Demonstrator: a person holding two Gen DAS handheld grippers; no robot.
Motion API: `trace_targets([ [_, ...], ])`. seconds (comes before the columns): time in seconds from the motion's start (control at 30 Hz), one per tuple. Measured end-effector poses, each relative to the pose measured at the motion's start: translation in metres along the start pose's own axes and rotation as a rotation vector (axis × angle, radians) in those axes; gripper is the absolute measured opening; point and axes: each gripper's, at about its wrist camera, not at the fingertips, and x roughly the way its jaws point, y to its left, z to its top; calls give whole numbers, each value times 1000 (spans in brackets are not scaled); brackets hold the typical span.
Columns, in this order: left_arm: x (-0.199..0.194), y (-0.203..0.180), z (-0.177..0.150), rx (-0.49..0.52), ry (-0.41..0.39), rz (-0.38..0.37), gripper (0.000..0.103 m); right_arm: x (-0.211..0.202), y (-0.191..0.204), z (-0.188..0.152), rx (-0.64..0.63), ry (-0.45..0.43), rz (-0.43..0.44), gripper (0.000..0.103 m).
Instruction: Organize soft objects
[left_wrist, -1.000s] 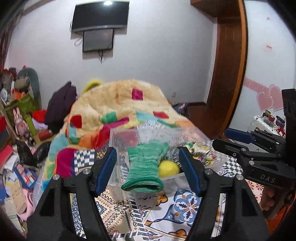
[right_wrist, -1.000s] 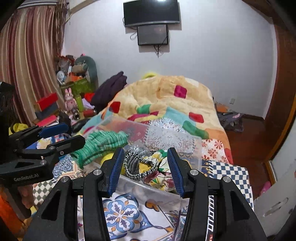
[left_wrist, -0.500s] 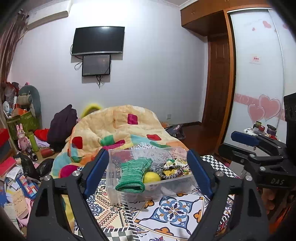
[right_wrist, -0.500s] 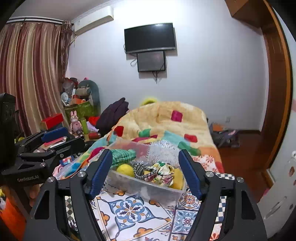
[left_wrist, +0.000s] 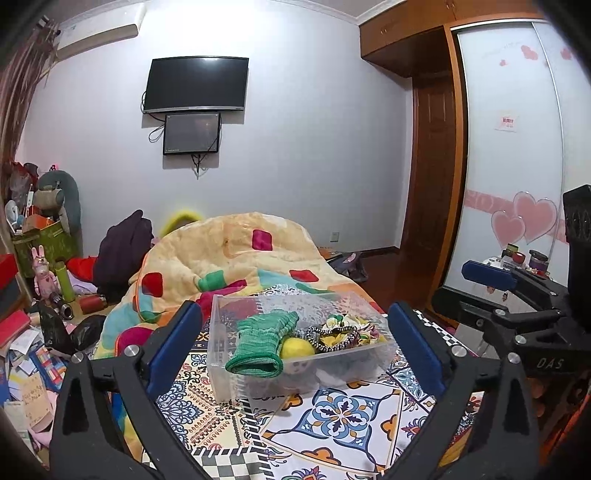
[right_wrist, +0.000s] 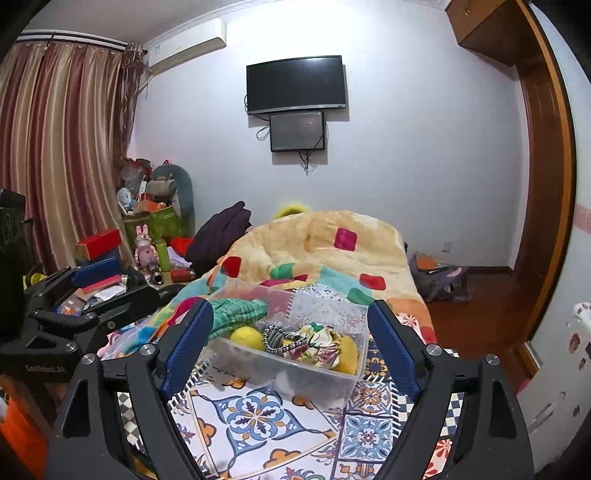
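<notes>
Soft objects: green knit glove (left_wrist: 264, 341), yellow ball (left_wrist: 295, 349), scrunchies (right_wrist: 306, 341); all in clear bin (left_wrist: 373, 352), bed's near end
Left gripper (left_wrist: 295, 341): jaws opening, empty; drawn back
Right gripper (right_wrist: 291, 341): likewise
Meaning: glove, scrunchie released; sorting probably finished
Beyond: quilt (left_wrist: 236, 254)

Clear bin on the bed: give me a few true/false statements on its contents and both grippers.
1. A green knit glove hangs over the rim of the clear bin. True.
2. The left gripper is clamped on the glove. False: its jaws are opening and stand apart from the bin, with nothing pressed between the pads.
3. A yellow ball lies inside the bin beside the glove. True.
4. The bin has a lid on it. False: it is open-topped, contents showing.
5. The right gripper holds the striped hair tie. False: the tie lies in the bin; the jaws are opening, empty.
</notes>
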Motion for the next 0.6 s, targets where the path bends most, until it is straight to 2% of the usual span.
trace_targets([
  [0.6, 1, 0, -3, -5, 3, -4, 102, -1, -2, -4, 4, 5, 13, 84],
])
